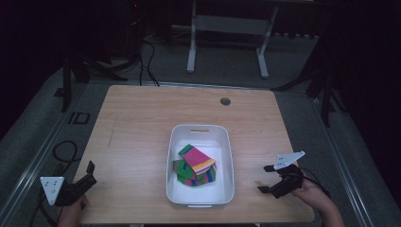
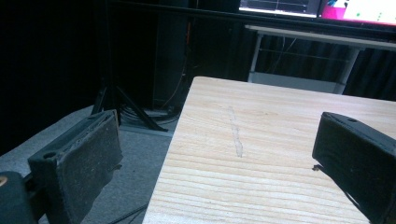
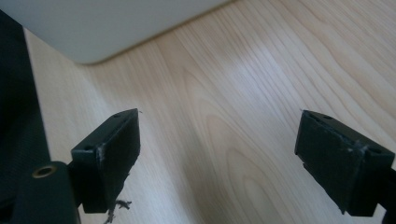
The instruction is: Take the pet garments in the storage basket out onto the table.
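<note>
A white rectangular bin (image 1: 176,165) sits at the middle front of the wooden table (image 1: 137,127). Inside it lie folded striped cloths (image 1: 196,165) in pink, green, yellow and blue. My left gripper (image 1: 90,172) rests at the table's front left corner, held by a hand, open with nothing between its jaws. My right gripper (image 1: 265,178) stands open to the right of the bin, near the front edge. In the right gripper view its open jaws (image 3: 219,149) frame bare wood, with the bin's outer wall (image 3: 107,23) at upper left. The left gripper (image 2: 215,154) straddles the table's left edge.
A round grommet hole (image 1: 225,101) lies near the table's far edge. Cables (image 1: 66,151) trail on the floor at left. A white desk frame (image 1: 227,42) and dark stands are behind the table. A faint scuff (image 2: 236,135) marks the wood.
</note>
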Demonstrator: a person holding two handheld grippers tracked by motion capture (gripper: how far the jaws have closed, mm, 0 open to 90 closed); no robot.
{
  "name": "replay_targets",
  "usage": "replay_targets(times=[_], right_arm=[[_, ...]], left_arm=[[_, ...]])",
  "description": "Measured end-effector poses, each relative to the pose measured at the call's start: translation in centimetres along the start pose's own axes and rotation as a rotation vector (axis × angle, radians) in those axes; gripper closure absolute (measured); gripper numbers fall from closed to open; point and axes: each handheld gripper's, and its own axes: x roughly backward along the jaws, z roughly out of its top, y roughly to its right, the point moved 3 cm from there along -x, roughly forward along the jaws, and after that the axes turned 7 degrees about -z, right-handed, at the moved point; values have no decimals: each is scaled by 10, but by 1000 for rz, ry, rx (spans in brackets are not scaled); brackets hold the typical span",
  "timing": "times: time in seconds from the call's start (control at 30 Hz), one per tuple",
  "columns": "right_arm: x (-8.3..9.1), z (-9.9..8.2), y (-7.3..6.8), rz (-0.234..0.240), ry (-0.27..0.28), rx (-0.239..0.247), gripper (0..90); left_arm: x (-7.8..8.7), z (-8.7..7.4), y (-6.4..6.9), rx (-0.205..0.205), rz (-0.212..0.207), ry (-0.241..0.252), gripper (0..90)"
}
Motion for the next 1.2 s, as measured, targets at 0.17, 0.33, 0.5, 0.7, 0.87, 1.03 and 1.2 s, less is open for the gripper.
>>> replay_targets(times=[0.17, 0.33, 0.5, 0.7, 0.87, 1.03, 1.2], right_arm=[[0, 19, -8, 28, 5, 31, 139], [2, 38, -15, 42, 5, 55, 139], [5, 59, -21, 71, 36, 59, 136], [4, 82, -29, 78, 29, 102, 133], [1, 103, -35, 104, 29, 123, 133], [-8, 119, -41, 106, 11, 152, 130], [-24, 135, -49, 105, -4, 163, 130]], left_arm=[[0, 0, 0, -1, -1, 1, 18], [0, 0, 0, -1, -1, 0, 18], [0, 0, 0, -1, -4, 0, 18], [0, 0, 0, -2, -5, 0, 19], [0, 0, 0, -2, -5, -1, 18], [0, 0, 1, -5, -7, -1, 18], [0, 0, 0, -3, -10, -1, 18]])
